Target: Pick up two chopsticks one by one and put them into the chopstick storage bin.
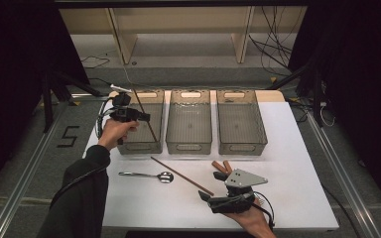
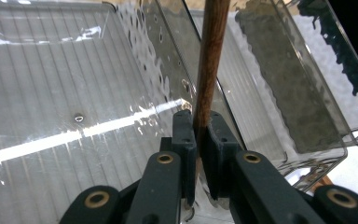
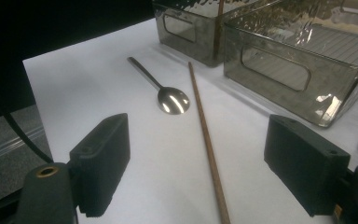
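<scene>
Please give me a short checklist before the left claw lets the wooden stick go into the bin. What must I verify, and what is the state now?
1. Left claw shut on the wooden stick: ok.
2. Stick over the left bin: ok.
3. Stick's lower end touching the bin floor: cannot tell.
4. Right claw open, away from the bins: ok.
5. Second stick and spoon lying apart on the table: ok.

Brown wooden chopstick (image 2: 210,60); smoky grey ribbed translucent plastic bin (image 1: 140,144), frame centre; shiny silver metal spoon (image 1: 146,175); white worktop (image 1: 287,148); black fingers (image 3: 101,163).
</scene>
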